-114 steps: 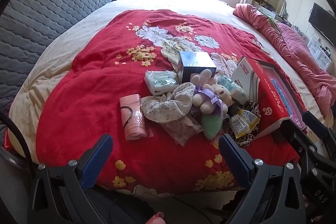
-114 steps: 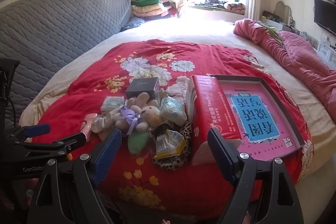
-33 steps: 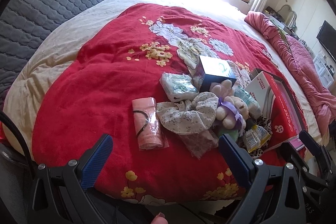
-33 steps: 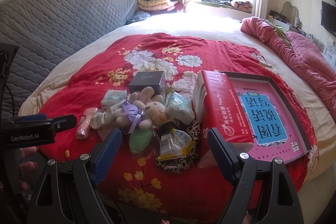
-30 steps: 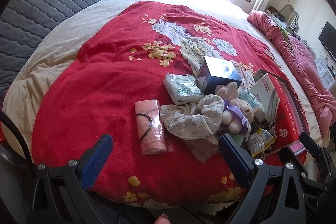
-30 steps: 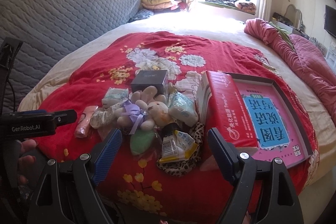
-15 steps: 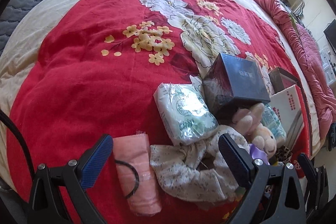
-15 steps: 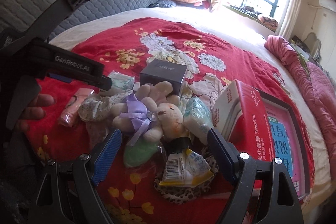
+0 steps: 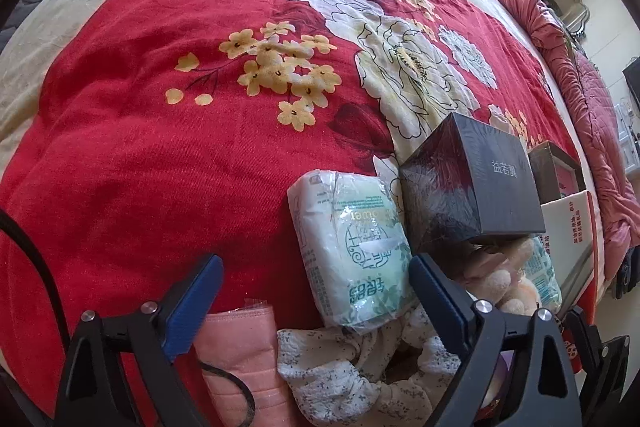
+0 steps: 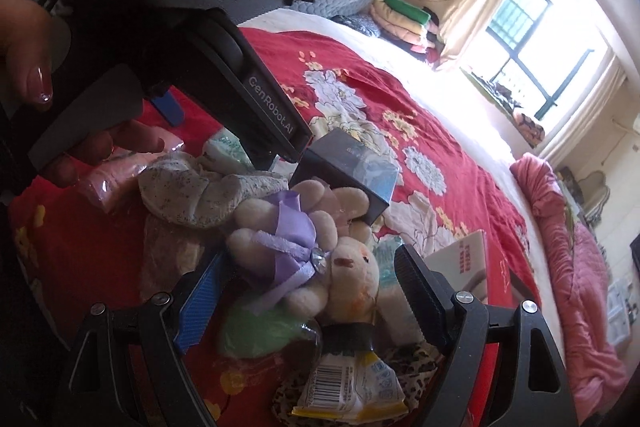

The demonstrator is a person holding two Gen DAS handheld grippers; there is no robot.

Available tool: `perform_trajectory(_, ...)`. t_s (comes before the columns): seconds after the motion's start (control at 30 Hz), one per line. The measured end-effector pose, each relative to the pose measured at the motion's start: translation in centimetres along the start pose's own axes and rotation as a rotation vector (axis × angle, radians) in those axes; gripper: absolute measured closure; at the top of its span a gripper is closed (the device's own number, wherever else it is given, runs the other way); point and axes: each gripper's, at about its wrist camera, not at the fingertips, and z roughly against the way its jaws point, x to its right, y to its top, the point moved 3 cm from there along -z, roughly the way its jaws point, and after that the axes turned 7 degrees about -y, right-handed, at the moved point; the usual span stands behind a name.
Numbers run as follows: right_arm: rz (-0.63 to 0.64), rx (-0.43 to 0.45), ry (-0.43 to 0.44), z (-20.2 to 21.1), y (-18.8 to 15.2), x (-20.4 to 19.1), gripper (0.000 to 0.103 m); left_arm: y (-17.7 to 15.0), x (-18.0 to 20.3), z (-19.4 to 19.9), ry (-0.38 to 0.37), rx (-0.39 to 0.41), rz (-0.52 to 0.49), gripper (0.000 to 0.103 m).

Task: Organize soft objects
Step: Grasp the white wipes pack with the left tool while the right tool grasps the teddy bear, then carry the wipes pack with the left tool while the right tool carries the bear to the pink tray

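Left tool (image 9: pixel 312 291) lower, nearer tissue pack (image 9: pixel 352 247).

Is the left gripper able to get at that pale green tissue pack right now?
Probably yes. The tissue pack lies uncovered between the left gripper's closing jaws; only the black box crowds its right side.

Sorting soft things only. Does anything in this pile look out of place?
Yes: a hard black box sits among the soft items, tilted, resting partly on the plush toy beside the tissue pack.
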Motion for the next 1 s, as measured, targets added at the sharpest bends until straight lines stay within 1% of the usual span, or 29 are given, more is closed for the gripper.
perform_trajectory(0.07, 0.032, 0.018, -0.001, -0.3, 0.3, -0.5, 0.019, 0.1, -0.1, -0.1, -0.014, -0.002, 0.007, 0.011)
perform_trajectory(0.1, 0.053, 0.022, 0.003, -0.5, 0.5, -0.7, 0.022, 0.3, -0.2, -0.2, -0.021, -0.006, 0.01, 0.012)
perform_trajectory(0.13, 0.073, 0.025, 0.0, -0.7, 0.6, -1.0, 0.029, 0.5, -0.2, -0.4, -0.026, -0.01, 0.016, 0.014)
perform_trajectory(0.17, 0.082, 0.021, -0.002, -1.0, 0.7, -1.1, 0.031, 0.5, -0.3, -0.4, -0.032, -0.011, 0.021, 0.018)
perform_trajectory(0.2, 0.086, 0.015, 0.001, -1.4, 0.7, -1.2, 0.04, 0.6, -0.3, -0.5, -0.033, -0.009, 0.024, 0.019)
perform_trajectory(0.23, 0.088, 0.005, 0.009, -1.7, 0.7, -1.1, 0.055, 0.7, -0.3, -0.5, -0.039, -0.006, 0.025, 0.024)
perform_trajectory(0.3, 0.078, -0.006, 0.014, -2.1, 0.5, -0.7, 0.066, 0.8, -0.2, -0.5, -0.055, -0.006, 0.028, 0.031)
perform_trajectory(0.33, 0.069, 0.006, 0.018, -1.9, 0.3, -0.4, 0.067, 0.8, -0.1, -0.6, -0.063, -0.008, 0.029, 0.037)
perform_trajectory(0.37, 0.058, 0.013, 0.019, -1.7, 0.3, 0.0, 0.067, 1.0, -0.1, -0.7, -0.077, -0.007, 0.031, 0.048)
perform_trajectory(0.43, 0.031, 0.028, 0.025, -1.1, 0.3, 0.9, 0.076, 1.1, 0.1, -0.9, -0.13, -0.013, 0.043, 0.063)
perform_trajectory(0.5, 0.0, 0.035, 0.039, -0.5, 0.2, 1.8, 0.077, 1.2, 0.3, -1.2, -0.144, -0.017, 0.043, 0.066)
perform_trajectory(0.57, -0.043, 0.043, 0.054, -0.1, 0.3, 2.9, 0.08, 1.4, 0.3, -0.9, -0.164, 0.002, 0.046, 0.072)
perform_trajectory(0.63, -0.105, 0.049, 0.088, 0.7, 0.3, 3.9, 0.081, 1.4, 0.4, -0.4, -0.173, 0.023, 0.048, 0.074)
perform_trajectory(0.7, -0.178, 0.043, 0.119, 0.9, 0.2, 5.2, 0.082, 1.4, 0.7, 0.5, -0.168, 0.054, 0.03, 0.074)
perform_trajectory(0.8, -0.276, 0.051, 0.149, 1.4, 0.5, 6.8, 0.083, 1.1, 1.4, 2.5, -0.154, 0.099, -0.005, 0.074)
perform_trajectory(0.87, -0.342, 0.059, 0.169, 1.8, 0.6, 7.7, 0.084, 0.6, 1.9, 4.1, -0.116, 0.138, -0.04, 0.074)
perform_trajectory(0.93, -0.394, 0.074, 0.195, 2.6, 0.6, 8.1, 0.084, 0.1, 2.2, 5.5, -0.094, 0.168, -0.063, 0.074)
perform_trajectory(1.0, -0.422, 0.087, 0.21, 3.1, 0.8, 8.6, 0.084, -0.4, 2.6, 6.8, -0.071, 0.19, -0.086, 0.074)
